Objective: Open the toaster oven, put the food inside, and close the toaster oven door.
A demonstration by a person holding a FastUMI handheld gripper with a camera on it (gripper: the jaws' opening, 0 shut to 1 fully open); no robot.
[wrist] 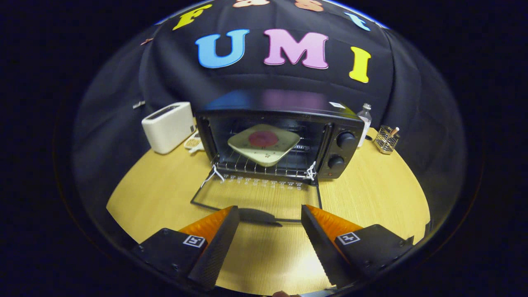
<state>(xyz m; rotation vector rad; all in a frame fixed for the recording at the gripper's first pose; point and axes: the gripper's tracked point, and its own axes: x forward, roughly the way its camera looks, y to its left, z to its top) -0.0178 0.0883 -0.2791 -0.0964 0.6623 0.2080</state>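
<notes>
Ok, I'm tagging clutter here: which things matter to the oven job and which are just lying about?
Job:
toaster oven, door open
plate of food on the rack
open claw, at the door handle

Lying about:
white toaster
bottle
wire holder

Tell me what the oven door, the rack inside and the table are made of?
The oven door, lying open just ahead of the open gripper, looks like clear glass in a dark metal frame: the table's grain shows through it. The rack looks like shiny bare metal wire, with thin bright bars. The table looks like pale wood or a wood-look laminate, fairly smooth; which one is hard to tell.
</notes>
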